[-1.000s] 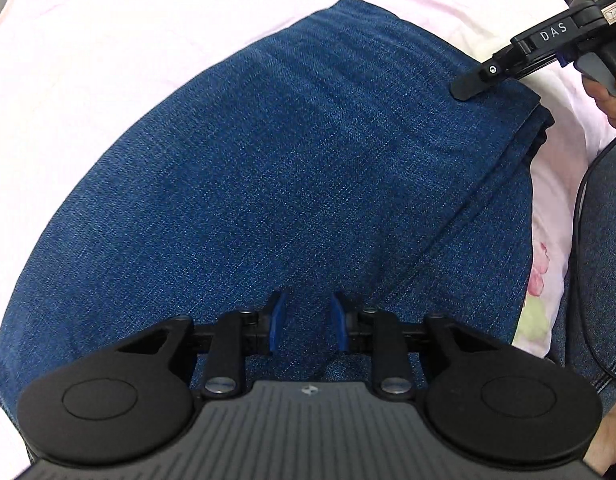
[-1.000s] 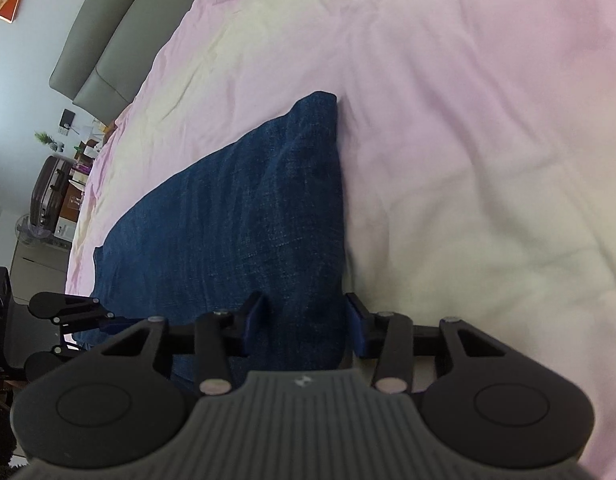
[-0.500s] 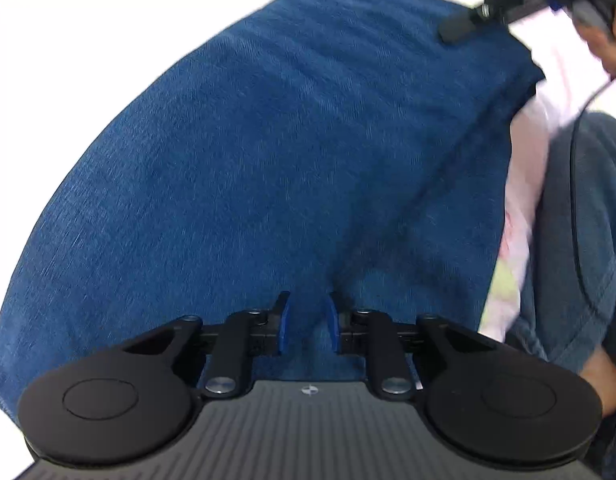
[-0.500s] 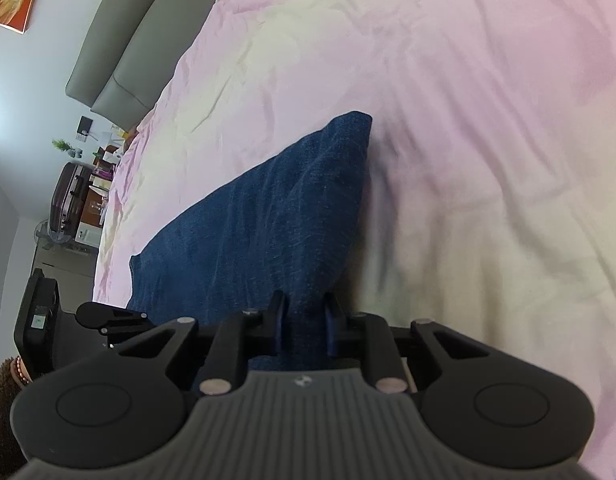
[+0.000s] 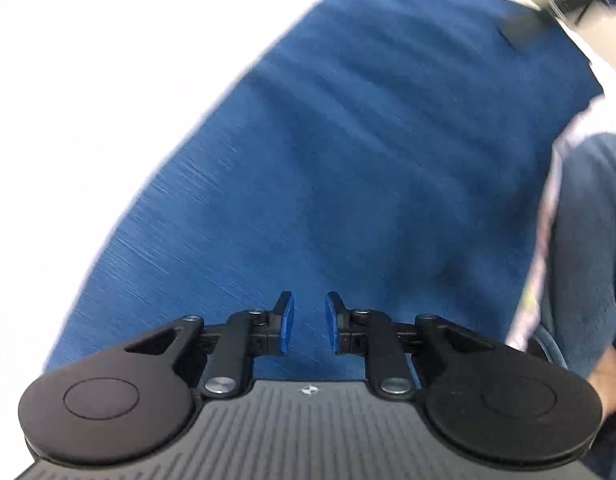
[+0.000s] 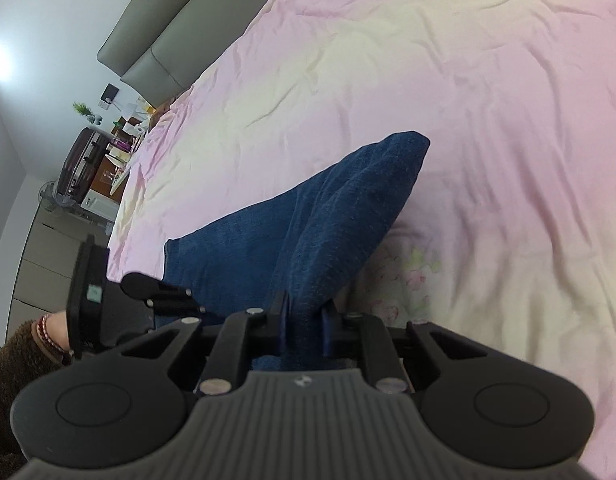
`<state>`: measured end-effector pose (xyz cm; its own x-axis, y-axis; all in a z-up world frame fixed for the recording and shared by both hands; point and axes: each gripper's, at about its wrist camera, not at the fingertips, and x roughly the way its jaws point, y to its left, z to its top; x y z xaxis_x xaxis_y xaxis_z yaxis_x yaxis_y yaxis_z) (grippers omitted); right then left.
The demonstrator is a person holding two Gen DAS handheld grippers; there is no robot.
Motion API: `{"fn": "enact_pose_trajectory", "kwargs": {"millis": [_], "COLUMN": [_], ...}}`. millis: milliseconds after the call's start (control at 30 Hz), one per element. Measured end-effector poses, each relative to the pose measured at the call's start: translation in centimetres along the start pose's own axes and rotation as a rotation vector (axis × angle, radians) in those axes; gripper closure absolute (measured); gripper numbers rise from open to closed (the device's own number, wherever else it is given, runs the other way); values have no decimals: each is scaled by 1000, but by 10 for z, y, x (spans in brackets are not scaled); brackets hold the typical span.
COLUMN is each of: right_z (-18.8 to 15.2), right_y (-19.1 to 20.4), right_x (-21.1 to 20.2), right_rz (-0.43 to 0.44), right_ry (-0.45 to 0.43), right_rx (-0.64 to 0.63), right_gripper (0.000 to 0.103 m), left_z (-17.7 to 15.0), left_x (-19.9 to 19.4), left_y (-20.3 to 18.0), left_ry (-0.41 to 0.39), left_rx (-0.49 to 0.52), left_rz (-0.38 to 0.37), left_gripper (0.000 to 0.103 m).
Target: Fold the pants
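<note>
Lifted since a second ago — pants (image 6: 308,240) edge rises off bed (image 6: 487,120); our right gripper (image 6: 306,320) jaws just closed, clenched on denim; left gripper (image 5: 309,320) jaws pinch near edge — we judge fold starting.

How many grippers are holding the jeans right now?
2. The right gripper pinches the jeans at the raised near edge; the left gripper pinches the denim farther left along that edge.

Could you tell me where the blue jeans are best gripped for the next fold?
Probably by the near edge, from above, as both grippers do: the right gripper pinches a raised ridge of the jeans, and the left gripper straddles the same edge.
</note>
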<state>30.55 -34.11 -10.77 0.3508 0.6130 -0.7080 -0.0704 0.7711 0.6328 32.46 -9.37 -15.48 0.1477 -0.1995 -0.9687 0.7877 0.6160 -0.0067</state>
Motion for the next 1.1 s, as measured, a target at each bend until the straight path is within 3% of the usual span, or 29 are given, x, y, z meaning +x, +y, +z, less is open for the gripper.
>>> {"fn": "enact_pose_trajectory", "kwargs": {"millis": [200,400,533,700,833,1100], "right_z": [7,12,13,13,11,12], "right_y": [22,36,44,61,65,68], "right_x": [-1,2,9,12,11,13], "right_rz": [-44,-71,-46,-32,-55,-64], "right_ry": [36,60,80,95,99,94], "right_rx": [-79,-141,-160,-204,-231,-214], "right_gripper": [92,93,94,94,94,94], "left_z": [33,58,62,66,74,82], "left_x": [19,62,78,53,33,74], "left_y": [36,47,50,41,54,51], "left_ry": [-31,70,100,73,-2,4], "left_rx": [-8,66,68,127,78,22], "left_rz": [48,31,31,71,110,172], "left_gripper": [84,87,88,88,88,90]}}
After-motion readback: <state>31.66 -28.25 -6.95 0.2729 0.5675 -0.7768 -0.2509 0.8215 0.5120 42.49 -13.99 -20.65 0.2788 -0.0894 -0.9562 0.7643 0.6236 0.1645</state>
